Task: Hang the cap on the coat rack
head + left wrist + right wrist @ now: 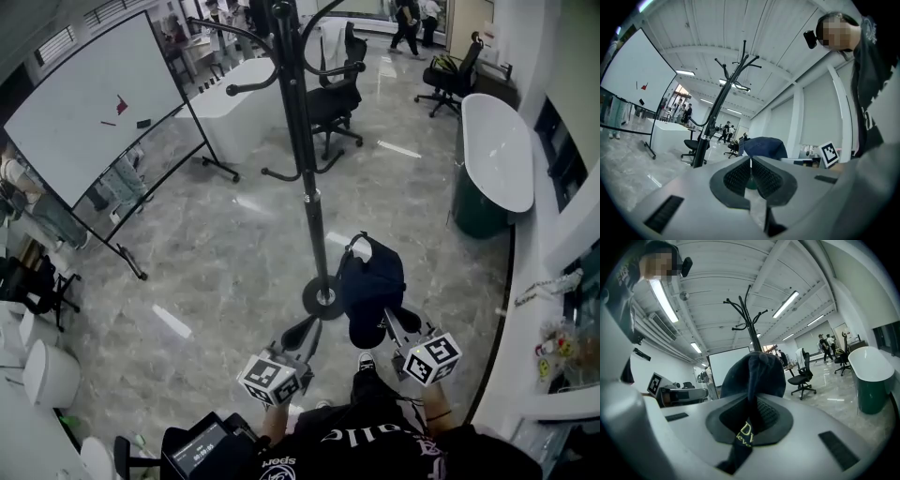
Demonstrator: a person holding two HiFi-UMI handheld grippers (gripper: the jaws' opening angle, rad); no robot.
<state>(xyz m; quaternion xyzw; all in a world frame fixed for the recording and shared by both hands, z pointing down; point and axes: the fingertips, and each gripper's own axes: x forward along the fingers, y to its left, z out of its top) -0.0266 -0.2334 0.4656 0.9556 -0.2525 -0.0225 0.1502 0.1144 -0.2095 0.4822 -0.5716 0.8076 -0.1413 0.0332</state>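
A tall black coat rack (302,141) stands on a round base (323,298) on the marble floor straight ahead. Its hooks branch out at the top in the left gripper view (736,70) and the right gripper view (746,315). A navy cap (370,281) hangs just right of the base, pinched by its fabric in my right gripper (387,317), which is shut on it. In the right gripper view the cap (757,373) fills the space above the jaws. My left gripper (309,328) is shut and empty, level with the right one, the cap (764,146) just beyond it.
A whiteboard on a wheeled stand (94,103) is at the left. A white counter (239,94) and black office chairs (333,94) stand behind the rack. A white and green tub (497,155) sits at the right, beside a curved white ledge (525,309). People walk far off.
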